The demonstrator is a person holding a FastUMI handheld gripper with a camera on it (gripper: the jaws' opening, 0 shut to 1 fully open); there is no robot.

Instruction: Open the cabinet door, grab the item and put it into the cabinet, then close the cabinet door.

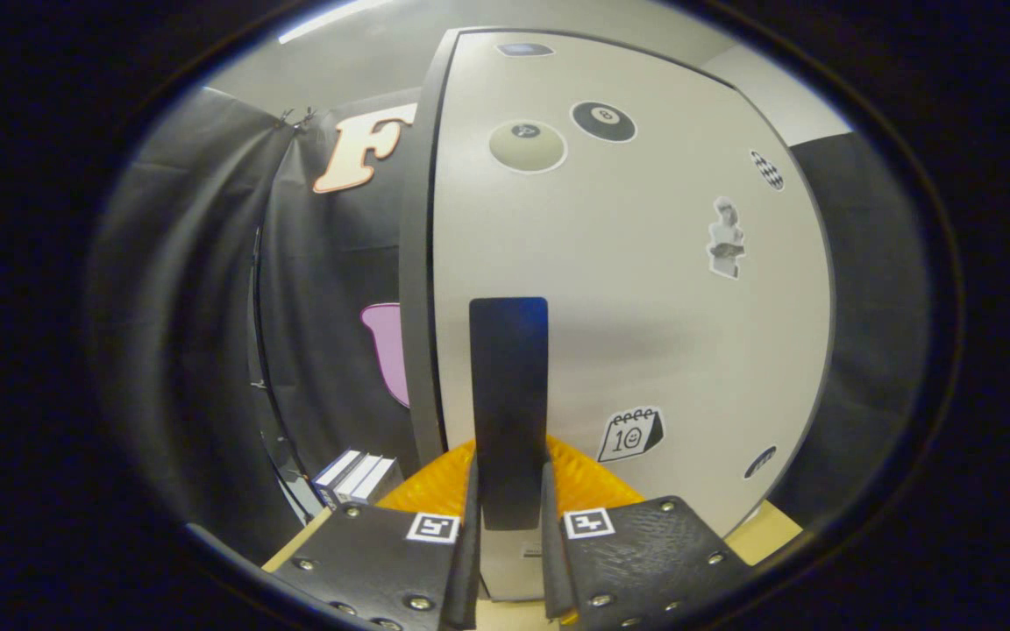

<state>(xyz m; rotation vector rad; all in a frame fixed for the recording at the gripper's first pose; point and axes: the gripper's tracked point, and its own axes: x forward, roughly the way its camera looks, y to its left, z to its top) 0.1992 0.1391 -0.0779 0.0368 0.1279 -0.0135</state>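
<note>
Gripper (509,517) fingers clamp the dark handle (508,394) between them on the cabinet door (645,307) — opening looks barely begun; box (354,478) beside them still waits

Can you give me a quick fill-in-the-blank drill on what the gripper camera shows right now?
1. The gripper has its jaws on either side of the door's dark ____.
2. The cabinet door carries several ____, one a black eight ball.
3. The small box sits to the ____ of the cabinet.

Missing words: handle; stickers; left
</note>
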